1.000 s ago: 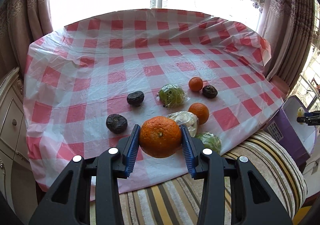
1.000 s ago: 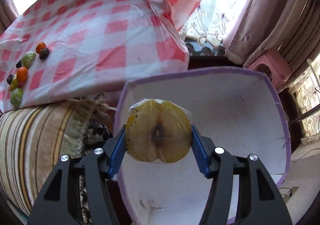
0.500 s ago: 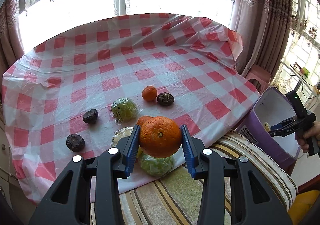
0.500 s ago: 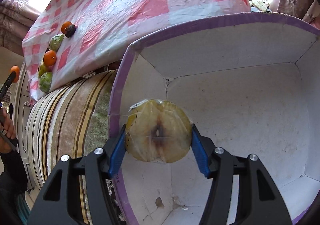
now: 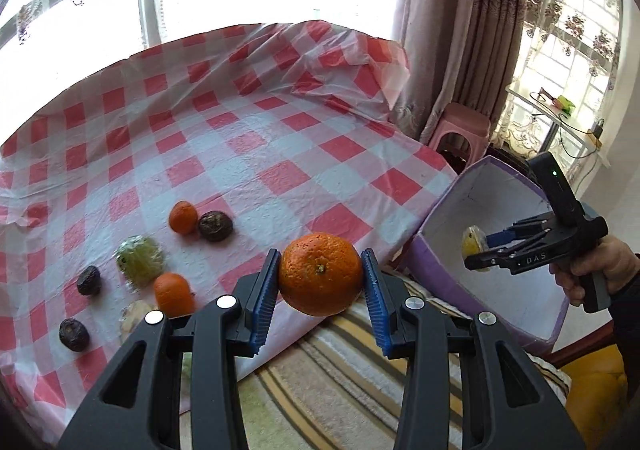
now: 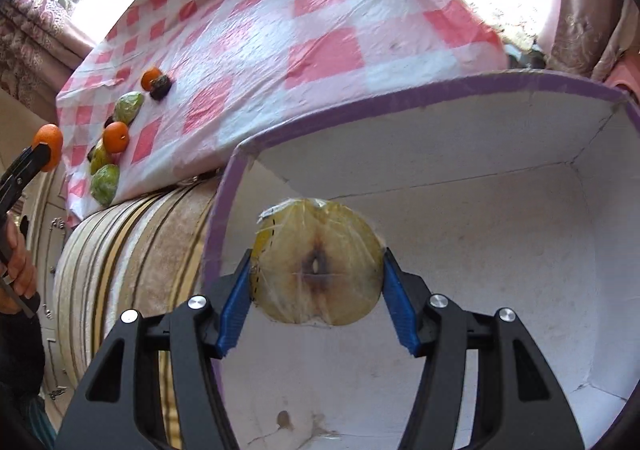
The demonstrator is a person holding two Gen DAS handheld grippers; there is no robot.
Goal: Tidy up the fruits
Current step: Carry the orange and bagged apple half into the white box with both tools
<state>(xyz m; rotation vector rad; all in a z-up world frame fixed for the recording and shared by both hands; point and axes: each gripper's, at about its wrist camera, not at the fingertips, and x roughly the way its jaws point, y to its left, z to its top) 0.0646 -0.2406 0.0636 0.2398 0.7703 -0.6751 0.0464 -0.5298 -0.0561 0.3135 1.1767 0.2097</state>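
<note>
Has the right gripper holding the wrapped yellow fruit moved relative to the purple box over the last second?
Yes. The right gripper, shut on the yellow fruit, has gone forward over the purple box's rim and down inside it.

Looking forward along left gripper (image 5: 320, 278), above checked cloth (image 5: 248, 153), box (image 5: 452, 226) to its right. Looking close into box (image 6: 480, 177) along right gripper (image 6: 316, 274). Shared: cloth, box, each other's gripper.

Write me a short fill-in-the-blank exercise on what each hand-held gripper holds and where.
1. The left hand-held gripper is shut on an ____.
2. The right hand-held gripper holds a wrapped yellow fruit over the purple ____.
3. The tablecloth is checked red and ____.

Missing words: orange; box; white
</note>
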